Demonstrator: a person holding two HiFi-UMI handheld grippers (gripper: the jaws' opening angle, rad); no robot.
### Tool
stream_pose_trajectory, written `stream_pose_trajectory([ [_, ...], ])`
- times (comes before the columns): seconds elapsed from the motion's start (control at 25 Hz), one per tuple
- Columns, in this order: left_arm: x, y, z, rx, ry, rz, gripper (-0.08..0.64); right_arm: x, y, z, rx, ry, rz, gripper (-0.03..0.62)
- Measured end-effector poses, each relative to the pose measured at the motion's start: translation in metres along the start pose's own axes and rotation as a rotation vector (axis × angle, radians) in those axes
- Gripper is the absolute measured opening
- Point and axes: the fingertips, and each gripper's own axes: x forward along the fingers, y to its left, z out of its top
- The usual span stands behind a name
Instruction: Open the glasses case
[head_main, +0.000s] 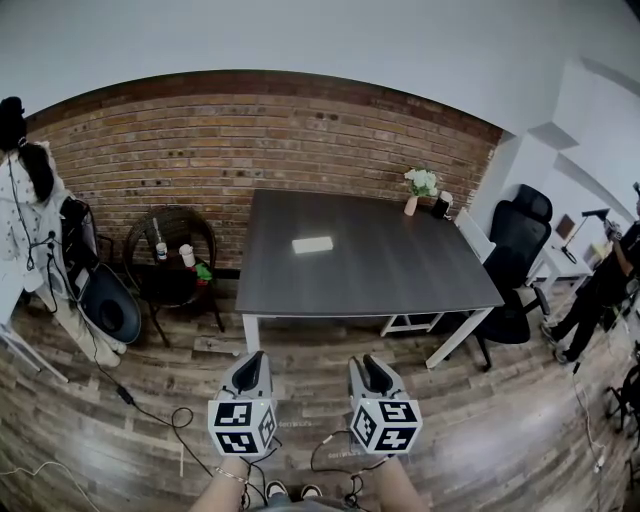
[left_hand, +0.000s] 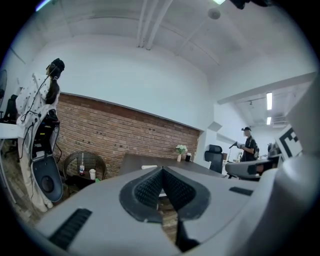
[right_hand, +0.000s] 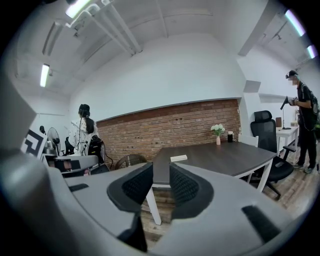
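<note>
You are standing in a room with a brick wall (head_main: 250, 140) on the far side and a wooden floor (head_main: 120, 440) under you. A dark table (head_main: 400, 280) is sitting in front of that wall. The glasses case (head_main: 312, 244), a small white box, is lying flat near the middle of the table, a bit to the left. It looks shut. A little vase of flowers (head_main: 420, 188) is standing at the far right corner.

You are holding both grippers low and near you, well apart from the table and the case. The left gripper (head_main: 251, 364) is pressing its jaws together with nothing in them. The right gripper (head_main: 372, 368) is holding its jaws a little apart, and nothing is between them.

Here is what I think could go wrong. The case looks light and the table looks smooth, so it may slide away if you are pushing the lid with one gripper only. The left jaws are shut, so they cannot grab the case until you open them. A black cable (head_main: 140, 405) is lying on the floor near your feet, and you could trip on it while walking to the table.
</note>
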Motion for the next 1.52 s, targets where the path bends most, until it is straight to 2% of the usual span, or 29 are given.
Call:
stream_pose_trajectory([
  [0.32, 0.022, 0.011, -0.009, -0.020, 0.035, -0.022, -0.005, 0.016, -0.010, -0.003, 0.011, 0.025, -0.041, 0.101],
  [0.56, 0.056, 0.023, -0.015, -0.025, 0.055, -0.009, -0.005, 0.052, -0.021, -0.003, 0.009, 0.036, -0.039, 0.094],
  [0.84, 0.121, 0.028, -0.006, -0.018, 0.056, 0.017, -0.005, 0.114, -0.050, 0.012, -0.005, 0.045, -0.008, 0.081],
  [1.2, 0.207, 0.022, 0.013, -0.017, 0.043, 0.074, -0.005, 0.195, -0.101, 0.050, -0.029, 0.040, 0.053, 0.075],
  [1.52, 0.262, 0.018, 0.018, 0.006, 0.051, 0.122, -0.005, 0.249, -0.142, 0.059, -0.001, 0.049, 0.096, 0.075],
])
